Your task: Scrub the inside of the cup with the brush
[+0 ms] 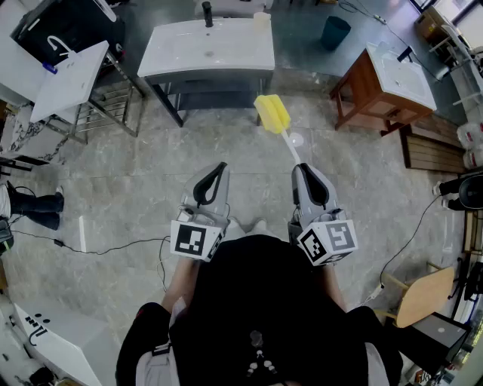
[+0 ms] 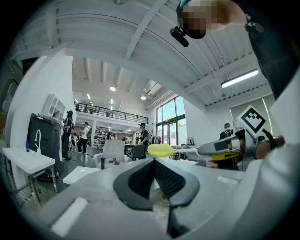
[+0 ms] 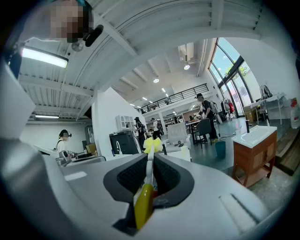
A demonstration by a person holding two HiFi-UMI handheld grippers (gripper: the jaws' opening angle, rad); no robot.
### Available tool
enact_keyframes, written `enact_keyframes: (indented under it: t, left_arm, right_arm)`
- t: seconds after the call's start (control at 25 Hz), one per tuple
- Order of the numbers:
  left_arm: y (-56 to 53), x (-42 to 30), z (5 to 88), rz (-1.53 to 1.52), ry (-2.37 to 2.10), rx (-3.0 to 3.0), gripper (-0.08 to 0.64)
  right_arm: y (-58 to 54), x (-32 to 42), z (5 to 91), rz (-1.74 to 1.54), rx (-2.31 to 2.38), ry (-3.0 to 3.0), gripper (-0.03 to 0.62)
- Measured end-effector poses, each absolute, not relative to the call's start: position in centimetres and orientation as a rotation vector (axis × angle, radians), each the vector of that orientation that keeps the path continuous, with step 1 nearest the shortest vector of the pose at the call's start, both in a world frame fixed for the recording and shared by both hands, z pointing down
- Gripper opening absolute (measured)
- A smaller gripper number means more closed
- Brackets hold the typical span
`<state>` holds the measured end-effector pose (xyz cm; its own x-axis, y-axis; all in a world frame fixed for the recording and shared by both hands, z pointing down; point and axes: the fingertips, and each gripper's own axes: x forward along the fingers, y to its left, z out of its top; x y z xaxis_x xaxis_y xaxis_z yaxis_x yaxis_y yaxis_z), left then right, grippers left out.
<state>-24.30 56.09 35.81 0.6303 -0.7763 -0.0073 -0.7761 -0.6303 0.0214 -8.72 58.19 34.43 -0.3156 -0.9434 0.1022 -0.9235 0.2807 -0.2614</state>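
Brush (image 1: 273, 114), one only, with a yellow sponge head on a thin white stem, is pinched by its handle between the jaws of my right gripper (image 1: 303, 169). It points forward and slightly left, away from my body, in the air above the grey stone floor (image 1: 113, 188). In the right gripper view the yellow handle end sits deep between the jaws and the stem runs out past the tips.

My left gripper (image 1: 220, 167) is held beside the right one, its two jaws pressed together with nothing between them. Each gripper carries one marker cube (image 1: 198, 240), two in all.

Ahead I count three washbasin stands: a white middle stand (image 1: 207, 49), a wooden stand (image 1: 377, 87) to the right, and a white left stand (image 1: 72, 75). On the middle stand's back right corner is one small pale object, probably the cup (image 1: 262, 19), too small to be sure, well apart from the brush.
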Motion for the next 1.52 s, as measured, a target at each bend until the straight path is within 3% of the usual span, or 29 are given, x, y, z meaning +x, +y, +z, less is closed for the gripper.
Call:
enact_keyframes:
  t: [1.52]
  left_arm:
    - [56.4, -16.7, 37.5, 0.015, -1.444, 2.771, 0.002]
  right_arm:
    - [58.2, -0.8, 36.1, -0.408, -1.736, 2.499, 0.040]
